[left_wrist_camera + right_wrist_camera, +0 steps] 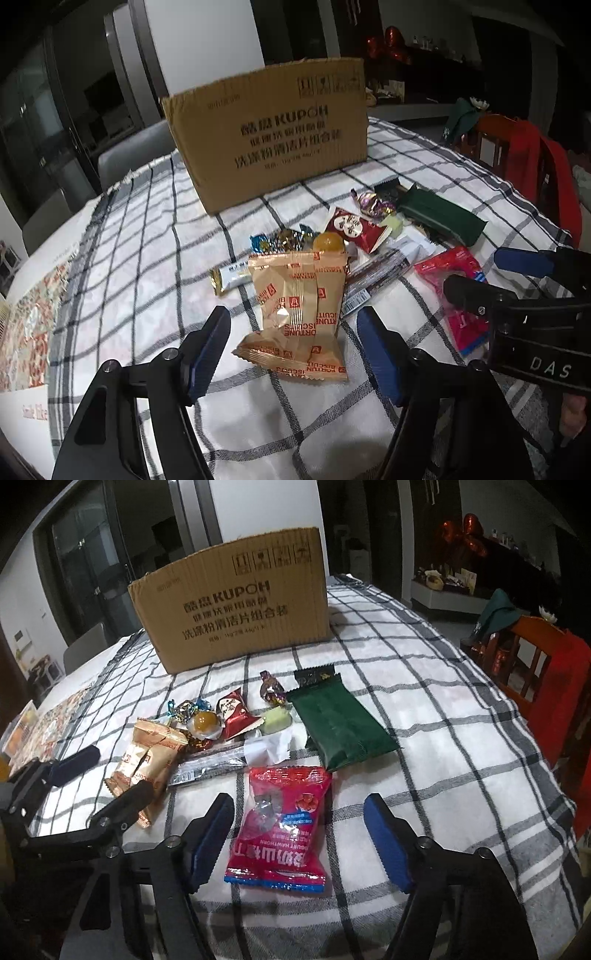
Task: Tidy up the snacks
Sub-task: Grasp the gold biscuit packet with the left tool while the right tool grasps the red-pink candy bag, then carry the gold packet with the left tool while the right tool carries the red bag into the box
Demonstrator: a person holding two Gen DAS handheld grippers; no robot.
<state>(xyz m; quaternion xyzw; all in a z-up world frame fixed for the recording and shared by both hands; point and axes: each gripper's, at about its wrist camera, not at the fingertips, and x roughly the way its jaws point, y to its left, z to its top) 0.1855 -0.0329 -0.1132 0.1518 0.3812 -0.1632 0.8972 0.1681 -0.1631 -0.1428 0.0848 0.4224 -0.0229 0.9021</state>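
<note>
Your left gripper (293,349) gapes around the tan biscuit packet (295,314), lengthwise toward the box (273,136); right gripper (299,842) spread wide, straddling the red hawthorn bag (282,823).

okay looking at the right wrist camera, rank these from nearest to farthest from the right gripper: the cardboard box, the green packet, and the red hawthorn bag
1. red hawthorn bag: lying between the open fingers of the right gripper.
2. green packet: beyond the bag, slightly right, mid-table.
3. cardboard box: farthest, standing at the back, left of centre.
</note>
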